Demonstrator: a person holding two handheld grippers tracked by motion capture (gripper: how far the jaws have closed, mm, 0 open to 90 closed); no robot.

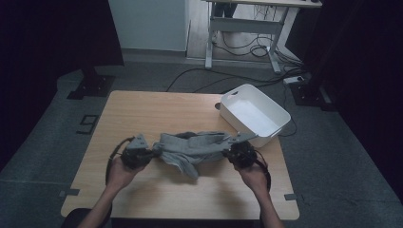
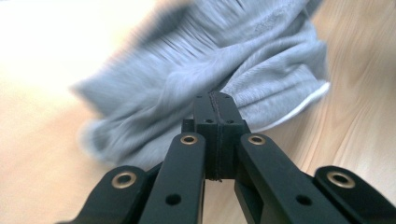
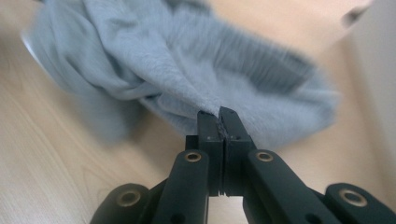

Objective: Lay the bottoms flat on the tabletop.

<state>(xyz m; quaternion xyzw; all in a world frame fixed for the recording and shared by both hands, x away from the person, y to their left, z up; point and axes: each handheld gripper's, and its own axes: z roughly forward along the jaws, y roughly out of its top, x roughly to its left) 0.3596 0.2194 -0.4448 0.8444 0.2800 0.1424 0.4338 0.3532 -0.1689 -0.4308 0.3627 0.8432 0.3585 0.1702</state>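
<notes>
**A:** Left gripper view first, what've u got?

**B:** My left gripper (image 2: 215, 100) has its jaws pressed tight together w/ an edge of the grey garment (image 2: 219, 60) pinched at the tips. Cloth bunches up right beyond them, a bit blurred, white hem edge off to one side. Bare wood around it.

**A:** And the other hand?

**B:** Same. My right gripper (image 3: 219, 114) is clamped flat on the opposite end of the garment (image 3: 187, 65), fabric caught between the tips, folds piling up past them.

**A:** Where's the garment overall?

**B:** High view: grey garment (image 1: 190, 149) sits rumpled at the middle of the table (image 1: 142, 114), strung between left gripper (image 1: 151, 153) and right gripper (image 1: 227, 151), one loose flap hanging toward me. Whether it's lifted or dragging on the wood, can't tell. White bin (image 1: 275, 114) sits at the far right corner, just beyond my right hand (image 1: 254, 173), nothing in it as far as I see.

**A:** So which step?

**B:** Imo both grabs are done; I'm at the spread or lift stage, prob before folding or binning it.

**A:** Next move needs?

**B:** Keep both pinches firm, pull hands apart evenly so the cloth flattens. Uneven tension could slip a thin edge out. If it goes to the bin, lift high enough for the flap to clear the rim.
</notes>
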